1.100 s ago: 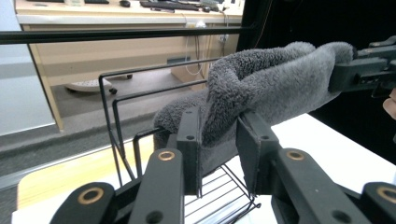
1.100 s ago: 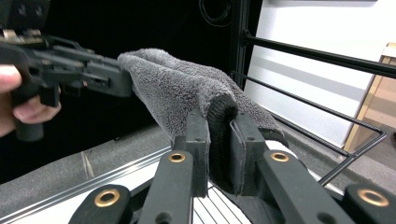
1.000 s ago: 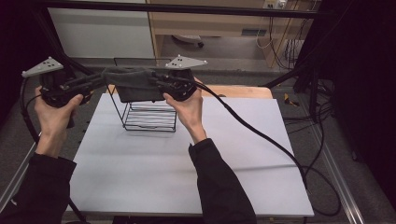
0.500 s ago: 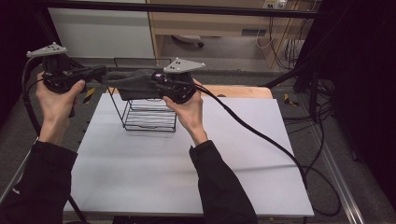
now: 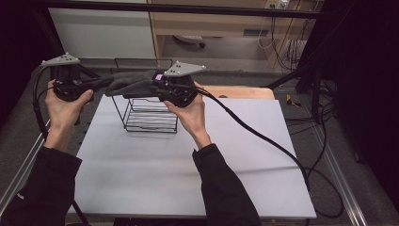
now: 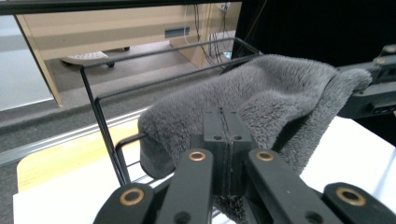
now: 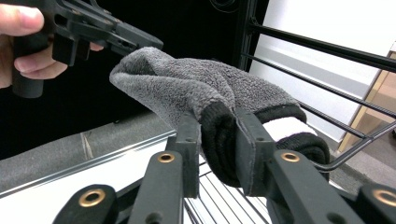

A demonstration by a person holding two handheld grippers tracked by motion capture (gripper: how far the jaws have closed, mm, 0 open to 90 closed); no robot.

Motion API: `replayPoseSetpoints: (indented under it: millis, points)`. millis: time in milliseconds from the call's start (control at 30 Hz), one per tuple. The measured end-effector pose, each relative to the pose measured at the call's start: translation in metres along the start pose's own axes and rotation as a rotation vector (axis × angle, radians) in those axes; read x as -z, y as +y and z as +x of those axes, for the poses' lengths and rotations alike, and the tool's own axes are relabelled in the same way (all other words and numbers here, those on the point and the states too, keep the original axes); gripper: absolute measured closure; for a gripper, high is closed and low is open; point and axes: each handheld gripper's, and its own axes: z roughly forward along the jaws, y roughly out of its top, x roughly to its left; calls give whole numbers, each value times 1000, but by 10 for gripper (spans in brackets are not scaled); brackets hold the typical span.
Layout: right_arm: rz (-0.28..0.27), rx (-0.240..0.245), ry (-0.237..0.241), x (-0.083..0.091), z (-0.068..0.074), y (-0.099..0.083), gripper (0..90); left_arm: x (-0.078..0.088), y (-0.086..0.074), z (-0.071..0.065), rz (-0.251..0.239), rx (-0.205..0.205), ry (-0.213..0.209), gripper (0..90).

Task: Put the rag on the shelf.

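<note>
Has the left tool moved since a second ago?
Yes. The left tool, shut on the grey sock, has drawn leftward, away from the wire basket, stretching it.

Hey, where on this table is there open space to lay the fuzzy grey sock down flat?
The white table top is bare between the two forearms in front of the black wire basket, and across its right half, bordered by the black cable. It is crowded at the far left: both tongs stretch the fuzzy grey sock above the basket.
</note>
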Motion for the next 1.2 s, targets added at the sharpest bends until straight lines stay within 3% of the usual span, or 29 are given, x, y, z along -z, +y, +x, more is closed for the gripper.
replayPoseSetpoints:
  millis: [333,433,500,567,667,733,967,1200]
  points:
    - [5,3,-5,6,3,2,399,-7,-15,-1,28,-18,-6,896]
    - [-10,-2,-4,10,3,4,382,-11,-21,-1,45,-20,-6,896]
    - [-19,-10,2,11,2,6,445,-13,-26,-1,55,-24,-6,896]
    - [-20,-17,7,11,2,6,584,-16,-29,-1,57,-24,-6,896]
    - [5,-28,15,7,1,4,790,-18,-35,0,59,-23,-9,896]
    - [31,-37,15,2,-1,1,866,-20,-38,0,59,-23,-9,896]
    - [122,-62,-14,-15,-3,-15,900,-25,-45,0,65,-30,10,895]
    - [147,-107,-40,-22,-11,-31,900,-36,-51,5,64,-14,26,891]
